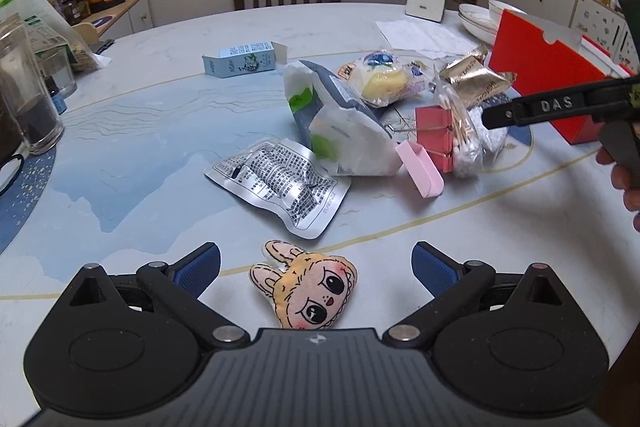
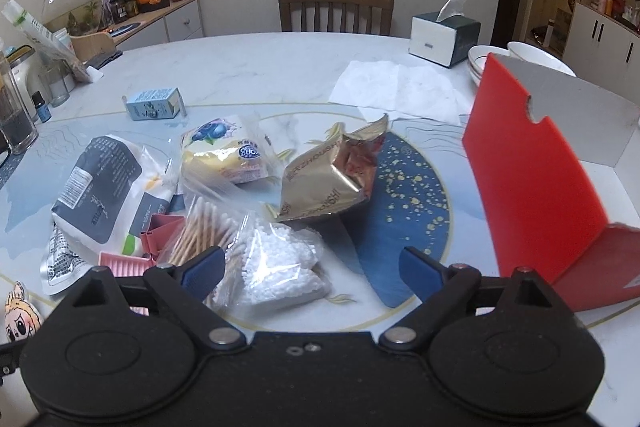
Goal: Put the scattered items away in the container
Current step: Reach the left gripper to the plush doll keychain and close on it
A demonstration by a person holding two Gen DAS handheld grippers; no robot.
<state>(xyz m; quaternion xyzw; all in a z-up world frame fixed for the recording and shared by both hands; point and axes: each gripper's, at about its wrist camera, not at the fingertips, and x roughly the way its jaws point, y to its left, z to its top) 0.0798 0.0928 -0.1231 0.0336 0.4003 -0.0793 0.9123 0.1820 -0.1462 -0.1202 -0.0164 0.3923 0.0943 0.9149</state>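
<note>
My left gripper (image 1: 316, 267) is open and empty, with a plush bunny-face toy (image 1: 306, 287) lying between its fingers. Beyond it lie a silver printed pouch (image 1: 280, 187), a white-and-grey tissue pack (image 1: 340, 123), a pink comb-like piece (image 1: 424, 167), a pink binder clip (image 1: 434, 135), a yellow cake packet (image 1: 384, 79) and a gold snack bag (image 1: 472, 75). My right gripper (image 2: 312, 273) is open and empty over a clear bag of white pellets (image 2: 280, 263), beside a bag of cotton swabs (image 2: 204, 227). The red open box (image 2: 532, 187) stands to its right.
A small blue carton (image 1: 240, 61) lies farther back. A tissue box (image 2: 444, 37), stacked bowls (image 2: 480, 61) and paper napkins (image 2: 396, 87) sit at the back right. Glass jars (image 1: 24, 99) stand at the left edge. A wooden chair (image 2: 336, 7) stands behind the table.
</note>
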